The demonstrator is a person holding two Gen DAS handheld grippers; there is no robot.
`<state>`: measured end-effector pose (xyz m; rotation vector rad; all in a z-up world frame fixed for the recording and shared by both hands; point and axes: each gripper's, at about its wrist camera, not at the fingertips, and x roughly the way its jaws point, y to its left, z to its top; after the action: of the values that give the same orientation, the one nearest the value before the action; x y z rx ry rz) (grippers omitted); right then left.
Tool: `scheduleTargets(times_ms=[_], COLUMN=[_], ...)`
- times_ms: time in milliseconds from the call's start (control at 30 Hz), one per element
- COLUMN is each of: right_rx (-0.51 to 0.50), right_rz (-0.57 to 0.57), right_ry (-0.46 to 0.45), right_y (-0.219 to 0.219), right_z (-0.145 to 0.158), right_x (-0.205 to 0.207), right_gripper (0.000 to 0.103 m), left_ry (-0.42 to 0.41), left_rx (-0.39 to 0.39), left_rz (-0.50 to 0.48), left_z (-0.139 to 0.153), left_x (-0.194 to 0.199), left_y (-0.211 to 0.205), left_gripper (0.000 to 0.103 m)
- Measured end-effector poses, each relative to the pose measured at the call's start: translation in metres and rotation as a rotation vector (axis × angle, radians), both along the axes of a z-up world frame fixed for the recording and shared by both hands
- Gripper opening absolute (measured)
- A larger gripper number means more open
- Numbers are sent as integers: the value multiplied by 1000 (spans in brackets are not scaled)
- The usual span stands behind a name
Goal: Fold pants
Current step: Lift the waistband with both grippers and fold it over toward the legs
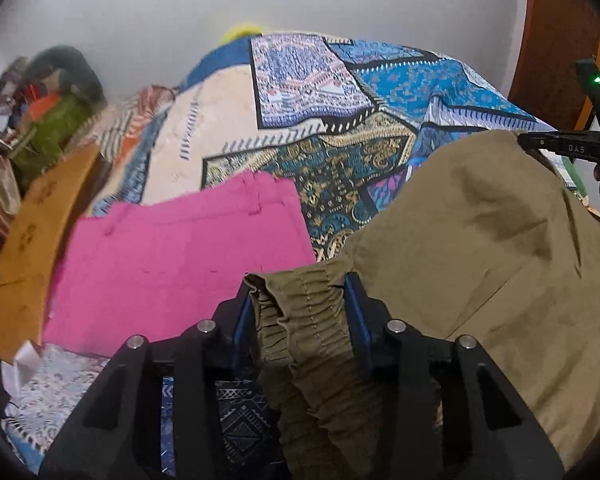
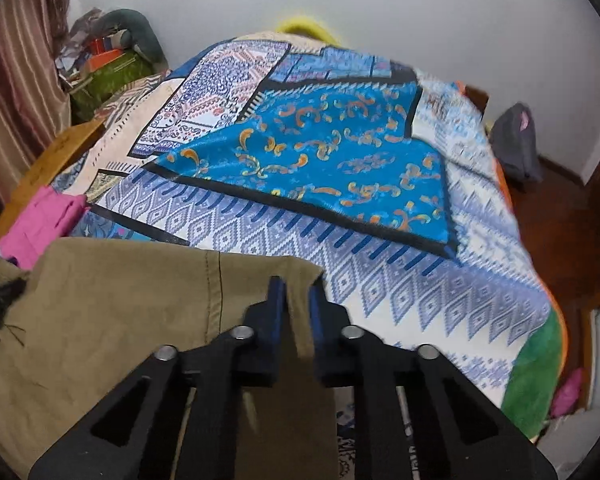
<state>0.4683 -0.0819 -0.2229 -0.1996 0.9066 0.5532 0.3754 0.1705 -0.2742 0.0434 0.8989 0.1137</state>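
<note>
The left gripper (image 1: pixel 302 300) clamps the gathered elastic waistband (image 1: pixel 308 320) of the olive pants (image 1: pixel 480 248); the right gripper (image 2: pixel 298 304) pinches their far edge. The pants lie on the patterned bedspread (image 2: pixel 340 160), beside folded pink pants (image 1: pixel 172 256)

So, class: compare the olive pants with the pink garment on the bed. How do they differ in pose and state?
The olive pants are gripped by both the left gripper and right gripper; the pink garment is untouched. The olive pants look rumpled, with a gathered elastic band; the pink garment lies flat and neatly squared. Both are over the patterned bedspread.
</note>
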Motion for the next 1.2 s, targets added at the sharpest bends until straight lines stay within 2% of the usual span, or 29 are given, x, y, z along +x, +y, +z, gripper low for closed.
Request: scheduleTargets(times_ms=[200,267,400,567,733,967,1100,1200], right_rx=[-17,-14,47,110,173,242,257,266], right_rz=[-61,-74,-96,-101,-100,-85,-76,-83], right_ry=[-66,-93,-126,-172,-214,-262,-265,-252], right_y=[0,3,-4,-18,-37,-67,-82,-93], right_z=[9,15,36,76,114,161,169,166], right_x=[4,4,3,-9,-44,-117,-155,-180], right_gripper=[4,4,4,4,4,4,4,4], left_ry=[37,40,-16,-102,-179,-238,-249,-240], left_rx=[114,127,63,-17,-22,-28,-50,-54], left_rz=[-6,7,30,30,-11,-78,-79,-78], left_z=[-1,-2,20,66,105,150,160,155], left_x=[14,17,17,10,-14,-67,-100,-124], left_y=[-9,-10,-1,5,-9,-30,-36,-42], left_gripper=[41,41,40,40,40,40,40,37])
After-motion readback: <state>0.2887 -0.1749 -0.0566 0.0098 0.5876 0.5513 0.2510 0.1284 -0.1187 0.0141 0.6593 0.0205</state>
